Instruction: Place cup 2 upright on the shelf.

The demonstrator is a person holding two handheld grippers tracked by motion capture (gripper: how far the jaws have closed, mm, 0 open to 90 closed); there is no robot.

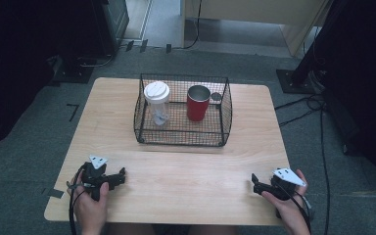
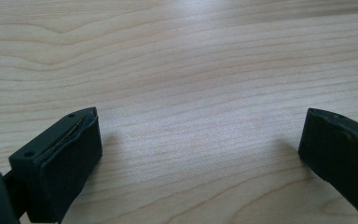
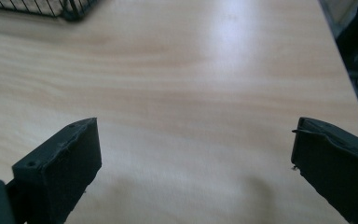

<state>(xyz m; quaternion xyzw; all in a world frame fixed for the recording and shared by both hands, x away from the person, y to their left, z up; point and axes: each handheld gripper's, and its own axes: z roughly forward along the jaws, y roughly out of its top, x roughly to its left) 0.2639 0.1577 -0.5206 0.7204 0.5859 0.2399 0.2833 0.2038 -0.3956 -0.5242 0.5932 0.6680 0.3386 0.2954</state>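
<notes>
Your left tool (image 1: 120, 175) rests low over the near left part of the wooden worktop (image 1: 186, 166), with its jaws spread wide and nothing between them; in the left gripper view you see bare wood grain in the gap. Your right tool (image 1: 255, 182) sits near the right front corner of the worktop, its jaws also wide apart and empty, with plain wood showing between them in the right gripper view. The two tools are well apart from each other.

A black wire basket (image 1: 183, 134) stands toward the far middle of the worktop, well away from both tools. Inside it, a clear cup with a white lid (image 1: 156, 100) stands upright on the left, and a red cup (image 1: 198, 103) stands upright on the right, apart from it.
</notes>
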